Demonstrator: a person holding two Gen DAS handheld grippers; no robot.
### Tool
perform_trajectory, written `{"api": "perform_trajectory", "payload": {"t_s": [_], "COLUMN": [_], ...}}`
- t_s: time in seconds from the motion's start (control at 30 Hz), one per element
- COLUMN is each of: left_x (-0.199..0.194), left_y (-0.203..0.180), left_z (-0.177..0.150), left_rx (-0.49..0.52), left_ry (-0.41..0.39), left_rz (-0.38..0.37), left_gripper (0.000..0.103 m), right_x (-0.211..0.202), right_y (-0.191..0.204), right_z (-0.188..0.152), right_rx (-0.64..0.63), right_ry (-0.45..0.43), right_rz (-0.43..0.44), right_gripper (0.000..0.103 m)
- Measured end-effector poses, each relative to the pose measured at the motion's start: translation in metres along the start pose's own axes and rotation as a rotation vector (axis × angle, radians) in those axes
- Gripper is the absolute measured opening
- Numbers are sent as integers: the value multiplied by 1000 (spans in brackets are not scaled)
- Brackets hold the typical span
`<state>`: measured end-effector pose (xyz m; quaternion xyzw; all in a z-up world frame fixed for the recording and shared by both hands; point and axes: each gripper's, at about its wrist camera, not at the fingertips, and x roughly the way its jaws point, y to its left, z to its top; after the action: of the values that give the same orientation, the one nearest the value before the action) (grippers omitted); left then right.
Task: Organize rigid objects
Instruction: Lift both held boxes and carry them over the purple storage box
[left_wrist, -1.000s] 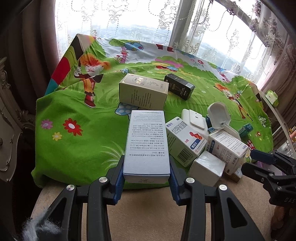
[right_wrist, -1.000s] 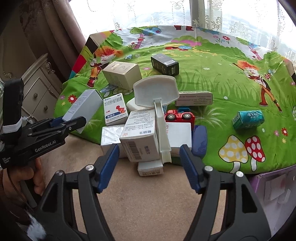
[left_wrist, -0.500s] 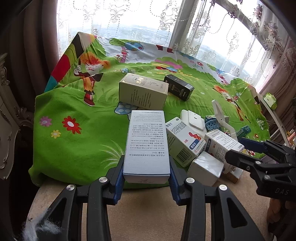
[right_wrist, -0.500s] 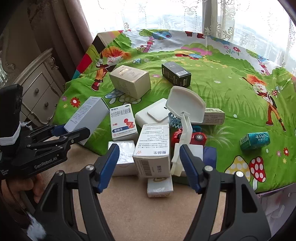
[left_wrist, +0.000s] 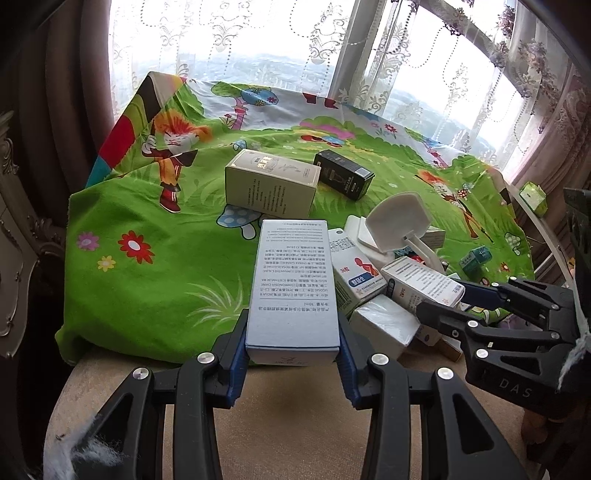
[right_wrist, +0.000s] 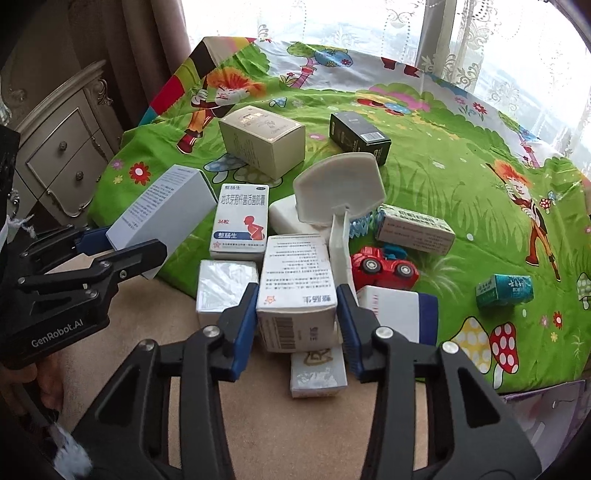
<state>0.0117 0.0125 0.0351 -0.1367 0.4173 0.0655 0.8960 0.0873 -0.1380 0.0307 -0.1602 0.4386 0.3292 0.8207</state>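
Note:
My left gripper (left_wrist: 292, 345) is shut on a tall pale-blue printed box (left_wrist: 293, 284), held over the near edge of the green cartoon cloth (left_wrist: 155, 258). My right gripper (right_wrist: 297, 314) is shut on a white medicine box (right_wrist: 297, 284) at the front of a pile of boxes. A white toy basketball hoop (right_wrist: 341, 195) stands just right of that box. The left gripper with its box also shows in the right wrist view (right_wrist: 159, 210), and the right gripper shows in the left wrist view (left_wrist: 458, 299).
On the cloth lie a cream box (right_wrist: 262, 142), a black box (right_wrist: 358, 134), a red-and-white medicine box (right_wrist: 240, 221), a red toy car (right_wrist: 384, 264), a teal box (right_wrist: 504, 290) and several white boxes. A cream dresser (right_wrist: 62, 147) stands left. A beige surface (right_wrist: 280, 435) lies in front.
My right gripper moved forward and closed onto the white medicine box. The left gripper holds its box as before, nearly unmoved.

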Motion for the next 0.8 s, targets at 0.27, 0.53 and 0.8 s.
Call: {"api": "perform_trajectory", "payload": {"t_s": [0.27, 0.53, 0.8], "left_x": [-20, -29, -32], "left_y": [-9, -35, -61], "left_z": [-2, -1, -10], "left_rx": [2, 49, 110], "left_ry": [-74, -108, -87], "left_rz": [0, -19, -54], "left_gripper": [43, 43, 43], "right_x": [-22, -45, -57], "right_y": [-9, -24, -31], "right_z": [-5, -15, -44], "right_rx": [53, 112, 124], "right_ry": [-73, -127, -85], "right_rz": [19, 44, 114], "right_gripper": [45, 44, 44]}}
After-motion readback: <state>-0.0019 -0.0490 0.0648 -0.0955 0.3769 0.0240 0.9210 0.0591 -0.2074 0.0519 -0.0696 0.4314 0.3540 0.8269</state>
